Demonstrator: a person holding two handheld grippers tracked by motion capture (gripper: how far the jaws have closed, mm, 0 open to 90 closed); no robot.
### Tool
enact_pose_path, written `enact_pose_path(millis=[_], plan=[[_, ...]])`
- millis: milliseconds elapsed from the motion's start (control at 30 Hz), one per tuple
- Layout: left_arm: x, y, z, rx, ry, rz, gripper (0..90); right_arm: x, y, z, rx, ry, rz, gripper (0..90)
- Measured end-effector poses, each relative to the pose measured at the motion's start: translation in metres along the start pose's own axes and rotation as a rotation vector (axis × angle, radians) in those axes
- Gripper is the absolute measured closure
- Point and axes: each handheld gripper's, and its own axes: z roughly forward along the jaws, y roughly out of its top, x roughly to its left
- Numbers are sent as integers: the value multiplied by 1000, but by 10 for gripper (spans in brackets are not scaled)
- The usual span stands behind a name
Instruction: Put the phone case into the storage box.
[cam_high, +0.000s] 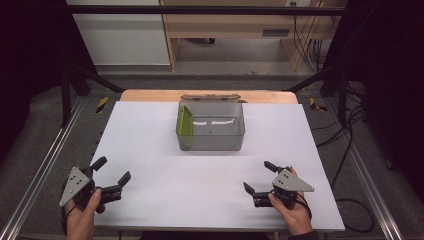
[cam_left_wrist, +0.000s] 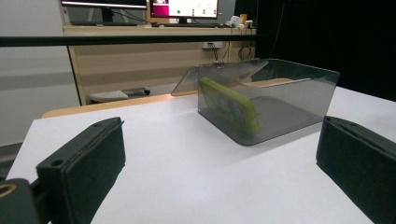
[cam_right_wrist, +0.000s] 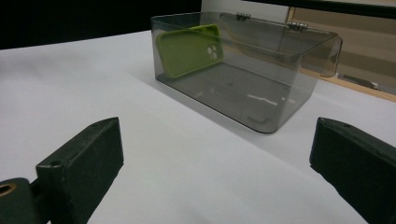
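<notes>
The smoked clear box (cam_high: 211, 126) stands at the far centre of the white table (cam_high: 150, 200), its hinged lid (cam_high: 210, 97) thrown back behind it. Inside, a green phone case (cam_high: 186, 121) leans on edge against the box's left end wall, its long axis running front to back and its camera cut-out visible in the right gripper view.

The left gripper (cam_high: 112, 175) and right gripper (cam_high: 260, 177) both rest near the table's front edge, well apart from the box, each with jaws spread wide and holding nothing.

The case lies ahead of both grippers: forward and to the right of the left one, forward and to the left of the right one. Because it sits at the box's left end, the left gripper appears slightly nearer. Any pick likely requires an approach from above, jaws closing across the case's thin dimension.
</notes>
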Motion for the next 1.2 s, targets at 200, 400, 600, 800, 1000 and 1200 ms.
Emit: enact_pose_path(millis=[200,400,600,800,1000,1200], plan=[[0,-9,2,0,-6,-29,11,1,0,1,-5,-3,-17,30],[-2,-11,3,7,-11,-20,13,0,0,0,-15,-6,-16,30],[-3,-14,3,5,-20,-20,13,0,-1,-1,-22,-13,-19,30],[-2,-18,3,8,-23,-31,14,0,-1,-2,-41,-20,-29,30],[-4,-20,2,4,-24,-30,14,-5,-2,-8,-78,-46,-25,30],[-5,-21,2,0,-27,-27,13,-9,-4,-16,-101,-66,-26,29]])
